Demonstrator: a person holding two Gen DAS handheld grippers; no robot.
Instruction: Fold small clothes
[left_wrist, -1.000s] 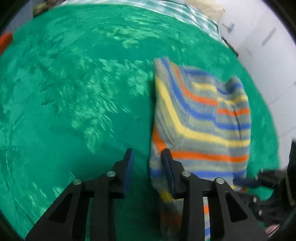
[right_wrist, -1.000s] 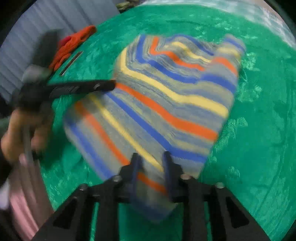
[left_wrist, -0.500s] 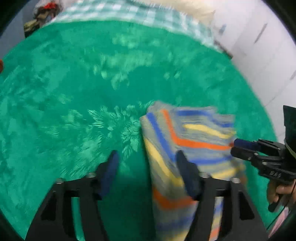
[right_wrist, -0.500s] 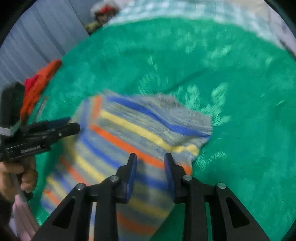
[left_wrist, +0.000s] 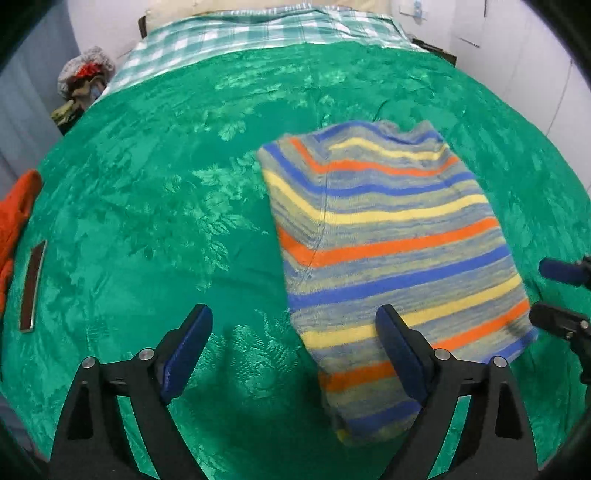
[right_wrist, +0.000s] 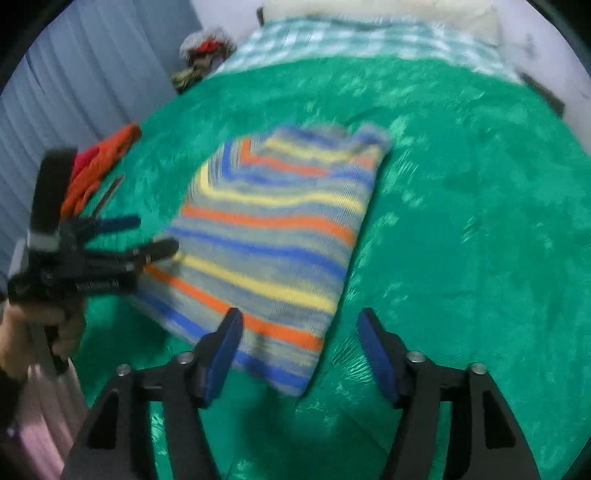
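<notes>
Sweater (left_wrist: 391, 236) lies flat; both tongs (left_wrist: 295, 343) (right_wrist: 301, 343) gape wide, empty.

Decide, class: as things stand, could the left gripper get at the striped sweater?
Probably yes. The left gripper is open, the striped sweater lies flat just ahead on the green bedspread, and nothing sits between them.
</notes>
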